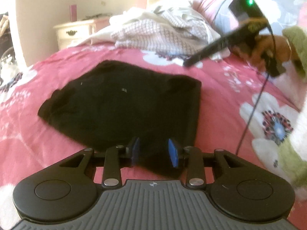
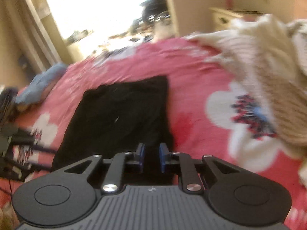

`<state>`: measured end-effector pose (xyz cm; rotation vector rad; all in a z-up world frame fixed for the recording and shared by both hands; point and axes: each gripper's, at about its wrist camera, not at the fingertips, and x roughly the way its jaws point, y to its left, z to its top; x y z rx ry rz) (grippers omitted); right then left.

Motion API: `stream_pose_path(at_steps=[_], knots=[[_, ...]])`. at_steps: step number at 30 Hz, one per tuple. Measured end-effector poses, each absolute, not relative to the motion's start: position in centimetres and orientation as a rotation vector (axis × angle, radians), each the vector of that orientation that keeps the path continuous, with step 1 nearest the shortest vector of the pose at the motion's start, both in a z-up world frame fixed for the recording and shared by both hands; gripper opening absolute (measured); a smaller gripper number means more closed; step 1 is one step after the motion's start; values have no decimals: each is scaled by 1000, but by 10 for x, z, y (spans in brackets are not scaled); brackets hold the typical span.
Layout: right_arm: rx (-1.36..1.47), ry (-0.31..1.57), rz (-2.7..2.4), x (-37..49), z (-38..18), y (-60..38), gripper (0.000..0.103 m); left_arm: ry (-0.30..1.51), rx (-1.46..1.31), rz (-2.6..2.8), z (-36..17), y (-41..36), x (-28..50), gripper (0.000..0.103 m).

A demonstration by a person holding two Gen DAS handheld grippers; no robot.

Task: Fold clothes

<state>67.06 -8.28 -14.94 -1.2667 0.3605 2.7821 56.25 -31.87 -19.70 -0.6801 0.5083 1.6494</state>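
A black garment (image 1: 124, 105) lies folded flat on the pink floral bedspread (image 1: 38, 134). My left gripper (image 1: 154, 151) hovers over its near edge, open, its blue pads (image 1: 173, 153) wide apart. The right gripper (image 1: 189, 62), held by a hand (image 1: 268, 49), hangs in the air beyond the garment's far right corner, and nothing dangles from it. In the right wrist view the black garment (image 2: 119, 115) stretches away below the right gripper (image 2: 152, 156), whose pads stand a narrow gap apart above the garment's near right corner. This view is motion-blurred.
A heap of white and checked clothes (image 1: 163, 30) lies at the back of the bed, seen close as a knitted pile (image 2: 268, 76). A blue garment (image 2: 42, 84) sits at the bed's far edge. A cream nightstand (image 1: 73, 32), a pillow (image 1: 220, 0) and a hanging cable (image 1: 253, 105) are nearby.
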Motion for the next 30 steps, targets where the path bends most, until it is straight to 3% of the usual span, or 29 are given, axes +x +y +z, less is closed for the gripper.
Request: stream_pose_path(at_steps=[13, 15, 21, 25, 27, 30], knots=[[-1363, -160, 2861, 638, -170, -116, 6, 465, -749, 1694, -210, -324, 555, 41], [-1352, -41, 2829, 643, -177, -94, 0, 459, -752, 1699, -210, -323, 555, 42], [-1233, 94, 2896, 640, -145, -91, 3, 424, -773, 1715, -210, -328, 553, 43], [-1340, 111, 2784, 635, -175, -83, 3, 406, -779, 1711, -212, -329, 551, 43], [-1285, 263, 2728, 642, -173, -64, 4, 397, -785, 1720, -208, -333, 549, 43], [-1179, 271, 2797, 647, -147, -65, 4, 334, -773, 1768, -194, -343, 540, 43]])
